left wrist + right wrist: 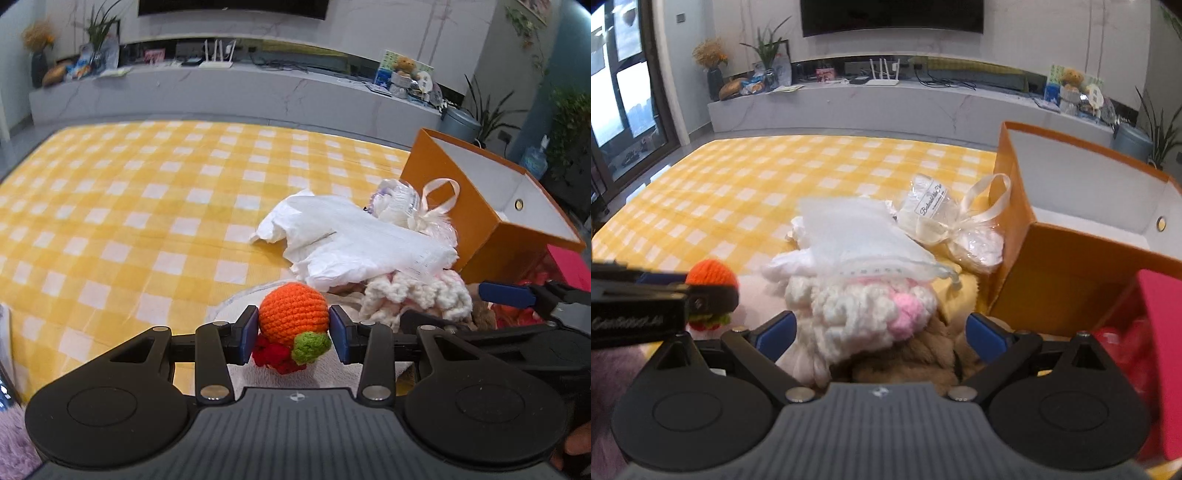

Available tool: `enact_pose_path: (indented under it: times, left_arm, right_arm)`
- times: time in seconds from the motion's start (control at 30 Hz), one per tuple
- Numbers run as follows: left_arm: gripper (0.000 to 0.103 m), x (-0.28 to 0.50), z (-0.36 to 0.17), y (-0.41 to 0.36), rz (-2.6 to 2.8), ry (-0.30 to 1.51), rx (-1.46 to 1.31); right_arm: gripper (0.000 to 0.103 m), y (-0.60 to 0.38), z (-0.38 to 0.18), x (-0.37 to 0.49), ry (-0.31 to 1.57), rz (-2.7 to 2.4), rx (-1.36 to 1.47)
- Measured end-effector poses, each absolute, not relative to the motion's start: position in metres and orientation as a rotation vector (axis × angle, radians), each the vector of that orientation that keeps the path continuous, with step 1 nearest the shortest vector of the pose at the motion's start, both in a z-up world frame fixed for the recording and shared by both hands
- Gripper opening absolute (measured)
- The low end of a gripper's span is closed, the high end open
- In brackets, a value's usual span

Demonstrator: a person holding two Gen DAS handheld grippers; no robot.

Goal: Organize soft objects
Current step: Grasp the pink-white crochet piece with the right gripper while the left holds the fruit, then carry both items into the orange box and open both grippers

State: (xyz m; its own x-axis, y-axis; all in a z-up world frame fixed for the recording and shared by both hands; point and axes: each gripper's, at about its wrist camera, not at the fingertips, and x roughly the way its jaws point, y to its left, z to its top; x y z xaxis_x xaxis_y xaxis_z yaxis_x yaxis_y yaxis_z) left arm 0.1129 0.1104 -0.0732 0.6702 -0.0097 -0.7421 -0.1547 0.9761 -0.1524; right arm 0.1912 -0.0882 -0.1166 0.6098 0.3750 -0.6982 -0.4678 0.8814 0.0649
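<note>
Your left gripper (pixel 293 334) is clamped on a crocheted orange fruit (pixel 293 314), one blue pad pressed to each side of the ball; a green knitted leaf (pixel 311 346) and a red knitted piece (pixel 271 354) hang at its underside. You hold it above the yellow-and-white checked cloth (pixel 129 206), at the near-left edge of the pile of soft things.

Your right gripper (pixel 881 330) stands with its jaws wide apart and nothing pinched. Between the blue pads lie a white-and-pink chunky knit piece (pixel 871 306) and, under it, brown plush fur (pixel 908 358). Whether either pad touches them you cannot tell.

Pile, from the right wrist view:
- Translucent white drawstring pouch (pixel 857 232), lying on top of the white-and-pink knit.
- Clear-wrapped white bundle (pixel 945 218) tied with a cream ribbon bow, just beside the box wall.
- Pale yellow fabric (pixel 960 288) under the pile, against the box's foot.

Orange cardboard box (pixel 1071 266), open at the top, white inside, stands upright at the right of the pile. A pink-red panel (pixel 1163 332) sits in front of it at the far right edge.

Behind the cloth, a long pale marble-look bench (pixel 886 107) carries a white router, potted plants and a teddy bear.
</note>
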Motion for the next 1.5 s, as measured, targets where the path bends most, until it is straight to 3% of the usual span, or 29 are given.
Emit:
enact_pose_path:
  times: [0.13,0.17,0.27,0.3,0.4,0.47,0.57,1.13,1.5]
  left_arm:
    - [0.047,0.112,-0.076,0.118,0.082,0.842,-0.257]
    - [0.047,0.112,-0.076,0.118,0.081,0.842,-0.261]
    - [0.047,0.112,-0.077,0.117,0.077,0.848,-0.259]
    - [0.047,0.111,-0.077,0.116,0.077,0.850,-0.257]
    - [0.047,0.111,-0.077,0.115,0.080,0.848,-0.253]
    - [0.047,0.110,-0.076,0.112,0.085,0.846,-0.242]
    - [0.047,0.106,-0.070,0.106,0.086,0.824,-0.214]
    - [0.047,0.070,-0.023,0.057,-0.035,0.741,-0.192]
    - [0.047,0.099,0.016,0.013,-0.152,0.670,-0.143]
  right_arm:
    - [0.094,-0.085,-0.120,0.203,0.782,0.504,-0.096]
    - [0.085,-0.084,-0.120,0.203,0.778,0.517,-0.098]
    - [0.076,-0.080,-0.120,0.198,0.750,0.539,-0.124]
    - [0.060,-0.080,-0.119,0.195,0.732,0.532,-0.135]
    - [0.048,-0.086,-0.113,0.191,0.719,0.537,-0.122]
    - [0.029,-0.091,-0.109,0.189,0.712,0.532,-0.107]
    - [0.021,-0.099,-0.100,0.183,0.691,0.534,-0.106]
    - [0.019,-0.177,-0.047,0.121,0.552,0.496,0.000]
    - [0.019,-0.223,-0.016,0.116,0.464,0.449,-0.046]
